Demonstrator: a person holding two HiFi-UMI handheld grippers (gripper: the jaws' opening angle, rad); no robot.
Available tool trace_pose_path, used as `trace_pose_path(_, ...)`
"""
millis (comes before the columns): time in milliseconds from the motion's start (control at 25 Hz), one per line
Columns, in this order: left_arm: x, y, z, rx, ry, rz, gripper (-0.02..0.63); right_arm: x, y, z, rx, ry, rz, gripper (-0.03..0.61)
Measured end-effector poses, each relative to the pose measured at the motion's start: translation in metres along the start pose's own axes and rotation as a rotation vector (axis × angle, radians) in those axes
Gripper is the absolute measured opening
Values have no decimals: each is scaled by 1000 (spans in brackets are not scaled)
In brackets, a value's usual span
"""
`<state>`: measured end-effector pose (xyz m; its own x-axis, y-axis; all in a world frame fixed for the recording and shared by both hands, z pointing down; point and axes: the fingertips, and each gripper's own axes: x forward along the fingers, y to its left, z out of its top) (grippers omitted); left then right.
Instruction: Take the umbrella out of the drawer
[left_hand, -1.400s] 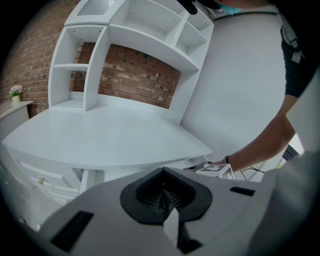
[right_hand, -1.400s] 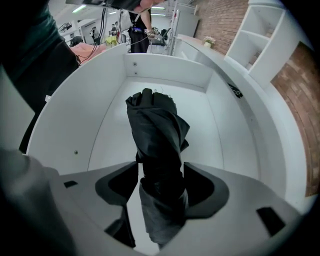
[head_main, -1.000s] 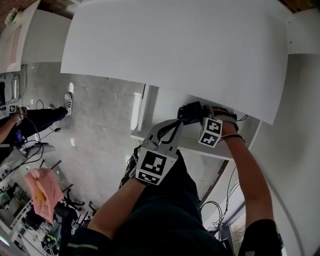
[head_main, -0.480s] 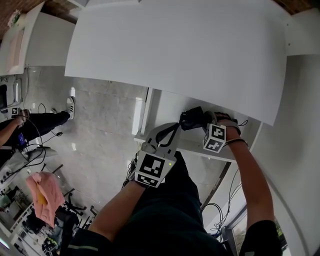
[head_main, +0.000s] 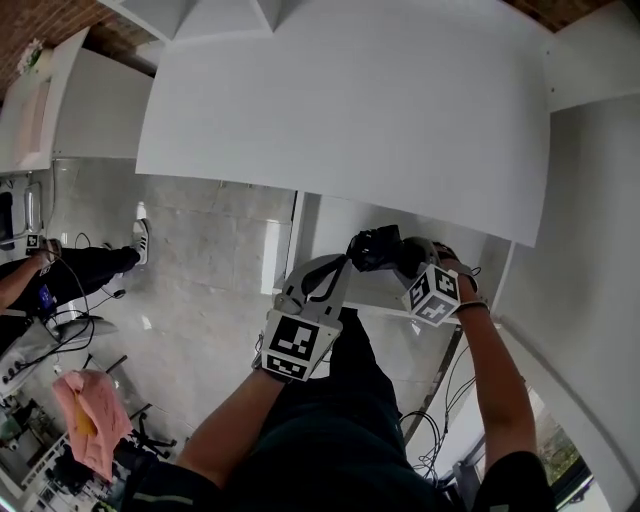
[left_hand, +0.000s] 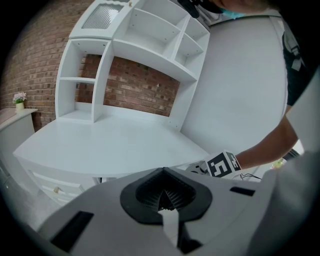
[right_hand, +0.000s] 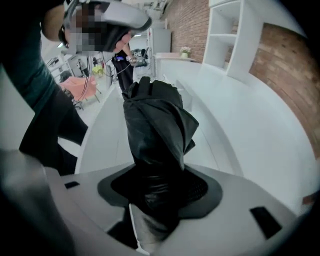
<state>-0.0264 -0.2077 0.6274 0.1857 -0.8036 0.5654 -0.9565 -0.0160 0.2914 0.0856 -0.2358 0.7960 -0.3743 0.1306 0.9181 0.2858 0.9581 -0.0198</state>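
In the head view a black folded umbrella (head_main: 372, 247) hangs above the open white drawer (head_main: 380, 298) under the white desk top (head_main: 350, 110). My right gripper (head_main: 393, 256) is shut on it and points steeply down. In the right gripper view the umbrella (right_hand: 157, 125) rises from between the pads of that right gripper (right_hand: 155, 197), its crumpled fabric filling the gap. My left gripper (head_main: 338, 263) hovers just left of the umbrella, fingertips together. In the left gripper view the left gripper (left_hand: 167, 199) holds nothing, and beyond it shows the right gripper's marker cube (left_hand: 220, 164).
A white shelf unit (left_hand: 135, 45) stands on the desk top (left_hand: 115, 145) against a brick wall. A white cabinet (head_main: 60, 90) is at the far left. On the floor to the left are another person (head_main: 60, 262), a pink cloth (head_main: 88, 420) and cables (head_main: 440, 420).
My right gripper has risen out of the drawer with the umbrella and rolled somewhat. The left gripper has shifted a little upward beside it.
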Motion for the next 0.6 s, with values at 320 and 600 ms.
trace_pose_path(320, -42, 7, 28, 31, -62, -16, 6, -71, -2, 63, 264, -237, -89, 221)
trace_pose_path(600, -75, 10, 50, 34, -117, -41, 6, -125, -1, 112, 379, -432, -192, 221)
